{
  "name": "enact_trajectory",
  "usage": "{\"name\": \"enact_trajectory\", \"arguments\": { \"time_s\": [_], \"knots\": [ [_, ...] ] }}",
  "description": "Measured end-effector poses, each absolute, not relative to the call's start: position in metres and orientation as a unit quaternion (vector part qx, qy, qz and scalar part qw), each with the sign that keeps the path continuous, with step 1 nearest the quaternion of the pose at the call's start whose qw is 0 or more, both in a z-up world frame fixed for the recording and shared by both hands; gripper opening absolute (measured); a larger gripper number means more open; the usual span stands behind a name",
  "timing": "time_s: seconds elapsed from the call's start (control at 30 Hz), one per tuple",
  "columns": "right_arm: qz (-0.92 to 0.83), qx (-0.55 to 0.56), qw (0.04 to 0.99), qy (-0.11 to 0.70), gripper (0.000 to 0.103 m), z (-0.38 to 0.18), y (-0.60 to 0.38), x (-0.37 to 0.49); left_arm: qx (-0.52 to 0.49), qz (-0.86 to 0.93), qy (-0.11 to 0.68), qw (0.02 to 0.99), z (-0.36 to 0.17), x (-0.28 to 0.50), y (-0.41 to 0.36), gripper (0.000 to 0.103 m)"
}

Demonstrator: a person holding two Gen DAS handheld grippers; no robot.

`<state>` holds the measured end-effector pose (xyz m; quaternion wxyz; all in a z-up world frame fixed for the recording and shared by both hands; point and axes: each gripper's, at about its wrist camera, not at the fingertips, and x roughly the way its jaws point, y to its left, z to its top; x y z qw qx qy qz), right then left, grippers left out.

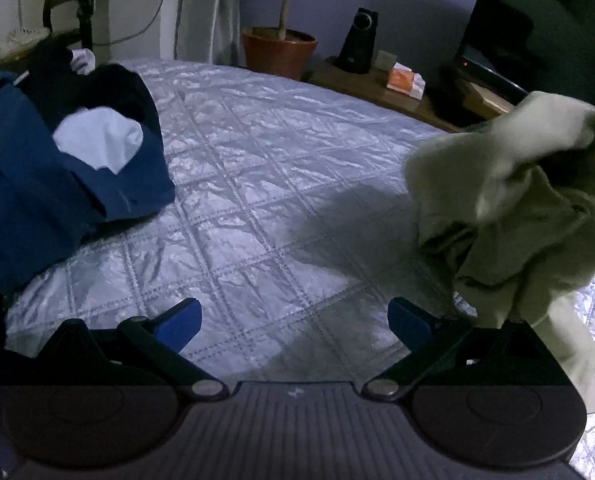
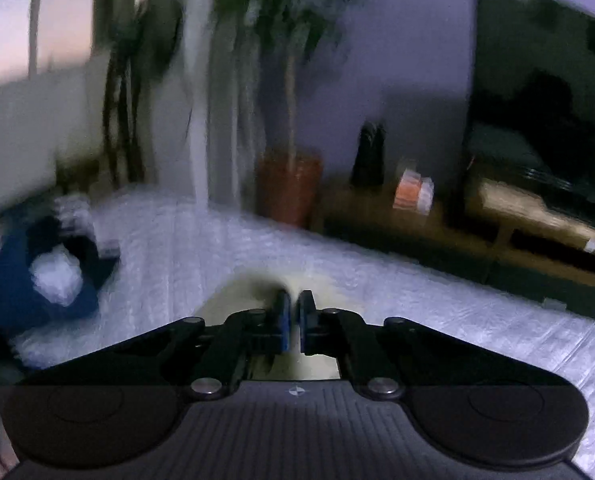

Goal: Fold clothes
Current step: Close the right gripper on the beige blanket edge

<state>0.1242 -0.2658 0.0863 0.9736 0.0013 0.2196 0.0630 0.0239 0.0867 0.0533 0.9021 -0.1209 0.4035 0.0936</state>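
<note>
Right gripper (image 2: 293, 320) clenched on a pale olive garment (image 1: 513, 208), cloth bunched under and between its blue pads, hanging crumpled above the quilted bedspread (image 1: 257, 168). Left gripper (image 1: 295, 320) released, jaws wide, nothing between; the garment hangs just right of its right finger. Blue clothes pile (image 1: 57, 184) sits far left of the fingers. Judgement: the left should pinch a free edge or corner, then spread the garment flat before folding; grabbing the bunched middle risks a tangle.

Bedspread (image 1: 281, 184): quilted cloth, shiny, crinkled; beige garment (image 1: 509, 208): soft matt cloth; blue garment (image 1: 57, 200): smooth matt cloth; shelf (image 2: 537, 208): wood.
</note>
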Motion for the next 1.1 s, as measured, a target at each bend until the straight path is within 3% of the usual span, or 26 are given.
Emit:
{"name": "enact_trajectory", "arguments": {
  "time_s": [0.1,0.17,0.23,0.27,0.3,0.33,0.37,0.47,0.73,0.77,0.8,0.83,1.1],
  "knots": [
    [0.055,0.009,0.989,0.134,0.0,0.139,-0.27,0.096,-0.113,0.098,0.395,0.906,0.058,0.022,0.083,0.099],
    [0.055,0.002,0.991,0.125,0.002,0.156,-0.268,0.087,-0.115,0.1,0.393,0.907,0.06,0.021,0.084,0.097],
    [0.055,-0.006,0.99,0.128,0.016,0.167,-0.266,0.08,-0.118,0.102,0.391,0.907,0.061,0.02,0.085,0.095],
    [0.053,-0.02,0.988,0.142,0.033,0.161,-0.264,0.078,-0.12,0.102,0.39,0.907,0.061,0.019,0.087,0.094],
    [0.051,-0.042,0.984,0.165,0.065,0.145,-0.262,0.078,-0.125,0.102,0.391,0.906,0.061,0.019,0.088,0.092],
    [0.048,-0.064,0.979,0.188,0.081,0.13,-0.259,0.077,-0.129,0.1,0.391,0.906,0.06,0.019,0.09,0.091],
    [0.047,-0.084,0.972,0.215,0.088,0.108,-0.257,0.075,-0.131,0.097,0.392,0.905,0.06,0.02,0.09,0.09],
    [0.05,-0.074,0.951,0.295,0.076,0.043,-0.254,0.074,-0.128,0.091,0.395,0.905,0.059,0.021,0.089,0.09],
    [0.023,-0.06,0.927,0.37,0.075,-0.044,-0.256,0.105,-0.117,0.087,0.402,0.904,0.056,0.024,0.084,0.09],
    [0.02,-0.055,0.924,0.378,0.07,-0.051,-0.258,0.108,-0.116,0.088,0.403,0.904,0.056,0.025,0.084,0.09],
    [0.023,-0.044,0.921,0.387,0.017,-0.058,-0.26,0.111,-0.115,0.09,0.403,0.903,0.055,0.025,0.084,0.09],
    [0.026,-0.032,0.917,0.396,0.005,-0.062,-0.263,0.113,-0.116,0.091,0.404,0.903,0.055,0.025,0.084,0.09],
    [0.083,0.052,0.925,0.366,0.003,-0.003,-0.272,0.048,-0.126,0.097,0.404,0.901,0.054,0.025,0.089,0.09]
  ]
}}
